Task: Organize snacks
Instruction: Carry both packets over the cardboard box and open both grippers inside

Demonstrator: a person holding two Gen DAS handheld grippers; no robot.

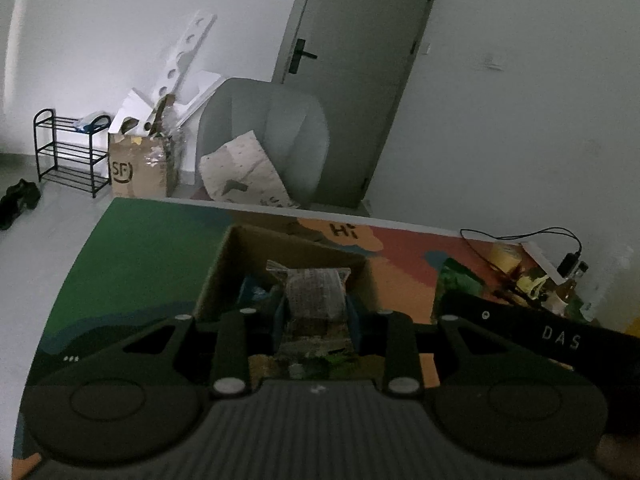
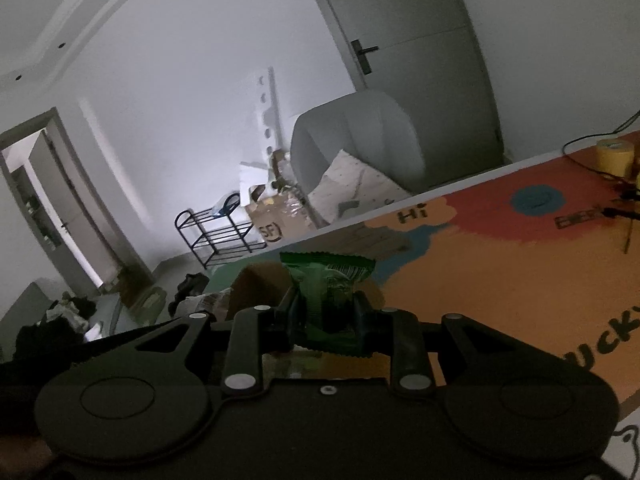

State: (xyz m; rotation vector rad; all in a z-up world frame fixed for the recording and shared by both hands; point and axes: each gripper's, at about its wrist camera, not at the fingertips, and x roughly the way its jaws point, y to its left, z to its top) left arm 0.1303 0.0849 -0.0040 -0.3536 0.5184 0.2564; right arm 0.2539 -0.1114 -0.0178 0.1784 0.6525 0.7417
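**Left wrist view: both grippers hold snack packets at the box**

Left wrist view shows the left gripper point(image 1: 316, 312) pinching a brownish clear packet point(image 1: 314, 294) between its fingers, raised over the open cardboard box point(image 1: 228, 264). Something bluish lies inside the box; it is too dim to tell what. The box sits on a colourful mat point(image 1: 140, 256) covering the table. Part of the right gripper's black body, lettered "DAS", shows at the right edge.

In the right wrist view, the right gripper point(image 2: 330, 314) is clamped on a green packet point(image 2: 326, 280), held above the mat point(image 2: 500, 280) just right of the box point(image 2: 256, 284). A tape roll point(image 2: 614, 156) and a cable point(image 2: 592, 140) lie at the far corner.
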